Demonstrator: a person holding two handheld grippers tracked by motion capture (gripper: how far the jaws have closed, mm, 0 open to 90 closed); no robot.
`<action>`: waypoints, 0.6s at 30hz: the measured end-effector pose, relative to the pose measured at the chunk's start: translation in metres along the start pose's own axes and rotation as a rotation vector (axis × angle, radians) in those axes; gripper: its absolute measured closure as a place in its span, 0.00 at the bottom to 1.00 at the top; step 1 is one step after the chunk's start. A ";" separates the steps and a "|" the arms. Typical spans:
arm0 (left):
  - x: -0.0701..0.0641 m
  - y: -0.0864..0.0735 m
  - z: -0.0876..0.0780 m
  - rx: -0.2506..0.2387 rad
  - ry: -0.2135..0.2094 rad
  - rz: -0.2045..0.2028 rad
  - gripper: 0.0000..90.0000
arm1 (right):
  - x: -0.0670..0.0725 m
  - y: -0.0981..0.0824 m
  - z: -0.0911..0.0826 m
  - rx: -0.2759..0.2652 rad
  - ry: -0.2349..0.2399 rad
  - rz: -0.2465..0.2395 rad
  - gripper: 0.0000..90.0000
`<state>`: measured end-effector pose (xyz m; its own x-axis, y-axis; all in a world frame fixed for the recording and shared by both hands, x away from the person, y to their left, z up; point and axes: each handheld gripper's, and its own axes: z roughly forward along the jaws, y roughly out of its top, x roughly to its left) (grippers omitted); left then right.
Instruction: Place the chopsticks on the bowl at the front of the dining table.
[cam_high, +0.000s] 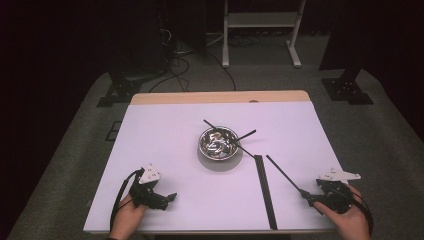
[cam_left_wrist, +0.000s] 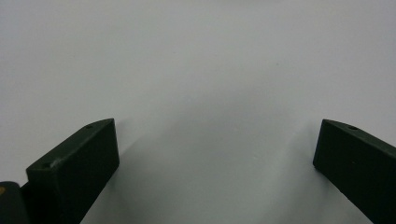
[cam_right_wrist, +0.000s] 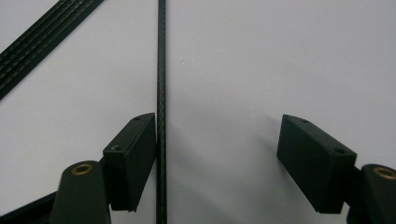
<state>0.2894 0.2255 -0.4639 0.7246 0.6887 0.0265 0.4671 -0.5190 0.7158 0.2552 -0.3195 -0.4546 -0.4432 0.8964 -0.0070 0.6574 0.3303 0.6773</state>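
My right gripper (cam_right_wrist: 219, 163) had its jaws apart, the thin black carbon rod (cam_right_wrist: 161, 93) lying against one jaw; my left gripper (cam_left_wrist: 215, 168) gaped over bare white table (cam_left_wrist: 210, 56). Closing off-centre, I judged, could skid it toward the steel bowl (cam_high: 218, 143).
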 end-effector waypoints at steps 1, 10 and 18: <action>0.000 0.000 0.000 0.000 0.000 0.000 0.00 | -0.001 0.000 0.000 0.002 -0.003 0.004 0.30; 0.000 0.000 0.000 0.000 0.000 0.000 0.00 | -0.008 -0.002 -0.001 -0.003 -0.010 0.016 0.30; 0.000 0.000 0.000 0.000 0.000 0.000 0.00 | -0.009 -0.002 -0.002 -0.018 -0.004 0.019 0.33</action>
<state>0.2894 0.2254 -0.4639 0.7245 0.6888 0.0265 0.4672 -0.5190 0.7158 0.2568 -0.3282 -0.4546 -0.4283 0.9036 0.0029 0.6543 0.3079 0.6907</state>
